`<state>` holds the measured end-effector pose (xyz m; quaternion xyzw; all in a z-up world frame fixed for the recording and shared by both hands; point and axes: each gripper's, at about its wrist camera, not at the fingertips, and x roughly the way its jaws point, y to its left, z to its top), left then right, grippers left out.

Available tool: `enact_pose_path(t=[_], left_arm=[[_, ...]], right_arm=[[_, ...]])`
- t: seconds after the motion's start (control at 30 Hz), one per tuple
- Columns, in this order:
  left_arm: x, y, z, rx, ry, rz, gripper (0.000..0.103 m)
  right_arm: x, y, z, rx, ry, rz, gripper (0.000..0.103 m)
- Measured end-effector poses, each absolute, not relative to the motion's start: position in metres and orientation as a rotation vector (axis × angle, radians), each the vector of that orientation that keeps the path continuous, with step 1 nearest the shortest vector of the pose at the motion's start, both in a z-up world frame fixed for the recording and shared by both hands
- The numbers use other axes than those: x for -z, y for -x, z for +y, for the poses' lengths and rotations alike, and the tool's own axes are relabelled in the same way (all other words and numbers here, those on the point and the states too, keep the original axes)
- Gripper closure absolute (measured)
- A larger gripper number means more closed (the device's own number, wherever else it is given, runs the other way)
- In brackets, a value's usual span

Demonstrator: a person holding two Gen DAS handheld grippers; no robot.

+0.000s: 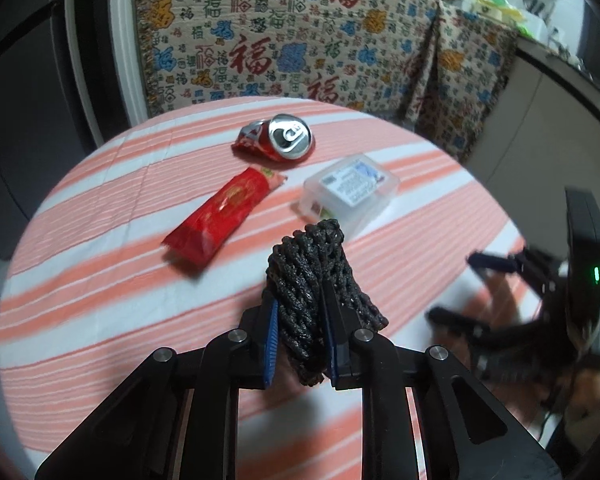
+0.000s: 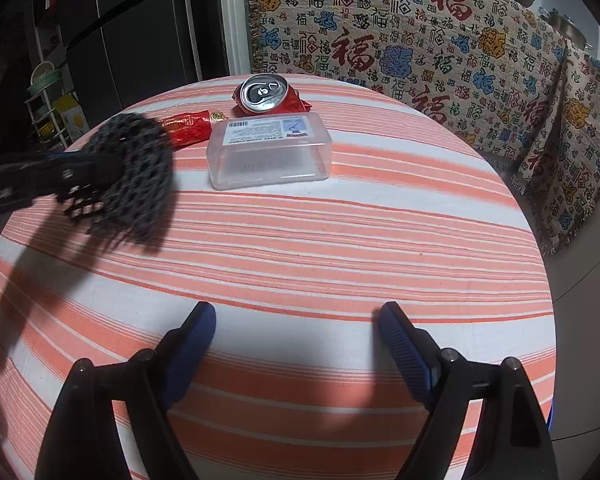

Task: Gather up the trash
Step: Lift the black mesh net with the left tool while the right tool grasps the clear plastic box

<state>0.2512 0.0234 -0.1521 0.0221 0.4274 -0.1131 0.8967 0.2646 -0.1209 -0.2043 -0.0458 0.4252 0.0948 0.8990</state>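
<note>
Fingers (image 1: 274,320) of our left gripper (image 1: 300,336) pinch the black mesh (image 1: 308,272), right gripper (image 2: 296,320) gaping empty, so we should lift it clear without snagging the wrapper (image 1: 220,216).

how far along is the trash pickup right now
Nothing looks binned yet; no bin is in view. In hand: the left claw is shut on a black foam net sleeve. Left on the striped tablecloth: crushed red can, red snack wrapper, clear plastic box. The right claw is open, empty.
</note>
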Motion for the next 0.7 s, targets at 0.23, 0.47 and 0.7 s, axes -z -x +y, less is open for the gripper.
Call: enact_pose_path(t=[0.23,0.47,0.7], left_arm=[[0.177,-0.229,0.058,0.168,0.000,0.899,0.083],[0.184,-0.232,0.074,0.177,0.071,0.870,0.078],[0.186,-0.232,0.076,0.185,0.093,0.871,0.074]], right_arm=[[0.204,-0.265,-0.120,-0.190,0.095,0.882,0.017],[0.160,-0.307,-0.080,-0.179,0.101,0.781,0.017],[0.174,-0.348,-0.037,-0.051,0.308,0.763,0.019]])
